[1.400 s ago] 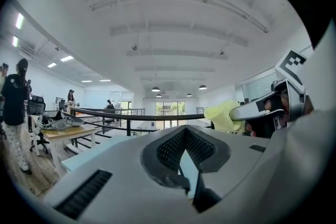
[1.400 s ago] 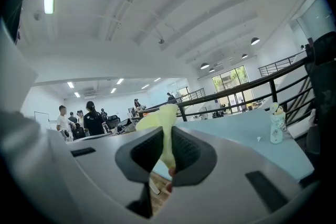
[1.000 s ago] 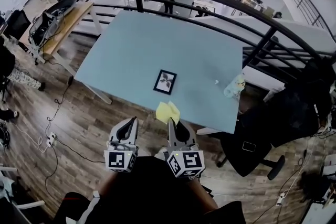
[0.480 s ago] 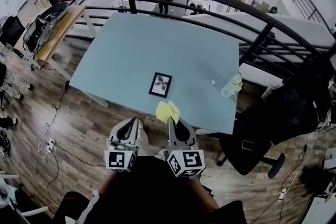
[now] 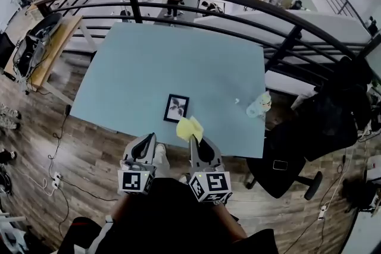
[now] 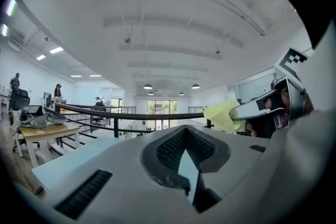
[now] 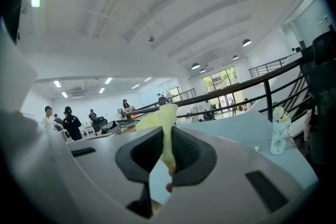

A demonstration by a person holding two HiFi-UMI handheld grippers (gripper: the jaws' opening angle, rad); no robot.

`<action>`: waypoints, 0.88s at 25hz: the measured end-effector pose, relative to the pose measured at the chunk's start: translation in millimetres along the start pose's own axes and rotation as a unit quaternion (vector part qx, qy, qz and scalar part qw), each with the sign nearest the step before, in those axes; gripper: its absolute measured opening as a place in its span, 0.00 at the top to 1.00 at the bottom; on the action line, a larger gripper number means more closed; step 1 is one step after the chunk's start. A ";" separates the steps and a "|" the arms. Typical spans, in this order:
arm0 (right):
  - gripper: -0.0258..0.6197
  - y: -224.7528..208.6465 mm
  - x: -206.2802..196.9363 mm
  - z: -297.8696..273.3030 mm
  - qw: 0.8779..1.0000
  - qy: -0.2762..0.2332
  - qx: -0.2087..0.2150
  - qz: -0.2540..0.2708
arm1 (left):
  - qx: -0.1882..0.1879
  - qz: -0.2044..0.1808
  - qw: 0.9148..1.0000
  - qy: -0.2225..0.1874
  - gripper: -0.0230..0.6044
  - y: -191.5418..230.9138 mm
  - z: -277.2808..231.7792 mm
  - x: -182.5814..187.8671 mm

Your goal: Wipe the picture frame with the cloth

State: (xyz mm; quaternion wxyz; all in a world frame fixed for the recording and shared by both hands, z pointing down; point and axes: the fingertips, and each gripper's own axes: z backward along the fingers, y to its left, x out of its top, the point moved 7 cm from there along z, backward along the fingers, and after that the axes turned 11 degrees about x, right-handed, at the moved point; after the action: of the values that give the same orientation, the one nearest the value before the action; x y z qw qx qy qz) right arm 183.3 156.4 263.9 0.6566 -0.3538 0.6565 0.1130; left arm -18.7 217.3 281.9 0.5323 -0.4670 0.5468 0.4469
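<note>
My right fingers (image 7: 195, 155) pinch the yellow cloth (image 5: 189, 128), my left fingers (image 6: 167, 150) are closed empty, and the picture frame (image 5: 176, 107) lies on the worktop (image 5: 166, 59) at eleven o'clock from the cloth.

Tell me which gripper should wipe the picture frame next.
Right. The right gripper is shut on the yellow cloth, which in the head view sits just beside the picture frame. The left gripper holds nothing, its jaws together.

Open-plan office, mezzanine level — black railing (image 5: 250, 4) above a lit hall, wooden desk (image 5: 50, 47), swivel chair (image 5: 281, 171), cables across plank floor (image 5: 89, 151).
</note>
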 end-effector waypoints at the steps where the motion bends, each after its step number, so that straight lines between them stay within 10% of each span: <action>1: 0.91 -1.9 2.3 -6.3 1.000 -0.001 -0.004 -0.001 | -0.005 -0.001 1.000 -0.001 0.96 2.4 -8.6 0.5; 22: 0.90 -13.8 23.2 -127.3 0.992 -0.015 -0.123 -0.015 | -0.140 -0.003 0.990 0.009 0.96 66.6 -164.7 3.8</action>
State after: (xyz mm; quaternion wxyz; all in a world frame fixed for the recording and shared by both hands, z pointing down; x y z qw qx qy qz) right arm 94.8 61.1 260.6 0.6198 -0.4397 0.6222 0.1882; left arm -111.4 65.7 283.2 0.4577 -0.5424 0.4827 0.5132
